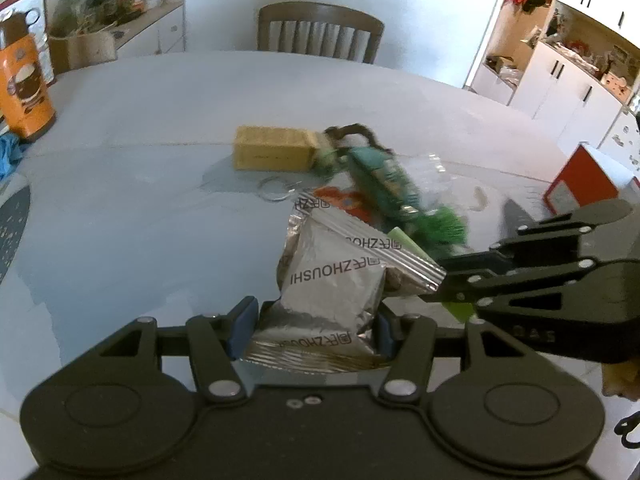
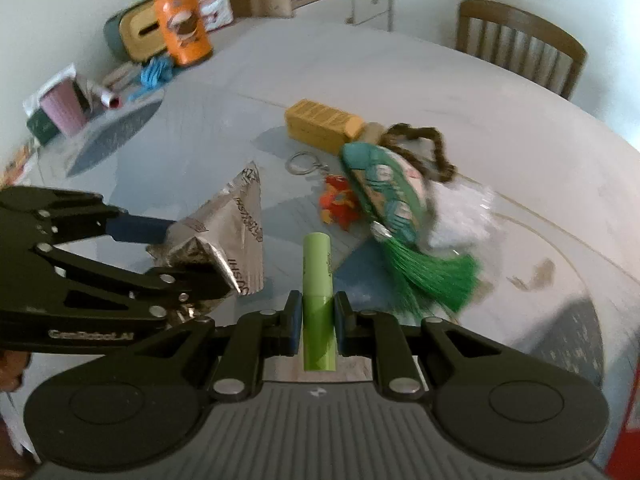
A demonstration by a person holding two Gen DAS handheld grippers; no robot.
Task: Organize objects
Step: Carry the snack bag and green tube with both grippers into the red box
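My left gripper (image 1: pixel 314 326) is shut on a silver foil snack packet (image 1: pixel 336 276), held above the white table (image 1: pixel 140 128). The same packet (image 2: pixel 236 220) shows in the right wrist view, pinched by the left gripper (image 2: pixel 160 236). My right gripper (image 2: pixel 318 320) is shut on a light green tube (image 2: pixel 317 276), which points forward. In the left wrist view the right gripper (image 1: pixel 448 280) comes in from the right, with the green tube (image 1: pixel 408 242) partly hidden behind the packet. On the table beyond lie a yellow box (image 1: pixel 274 148), a teal fish-shaped charm with a green tassel (image 1: pixel 384 180), and an orange keyring charm (image 2: pixel 338 202).
An orange can (image 1: pixel 24 92) stands at the table's left edge. A wooden chair (image 1: pixel 320 32) sits at the far side. A red box (image 1: pixel 584 180) is on the right. A pink cup (image 2: pixel 64 110) and clutter line the left edge. A sideboard (image 1: pixel 148 20) and white cupboards (image 1: pixel 568 88) stand behind.
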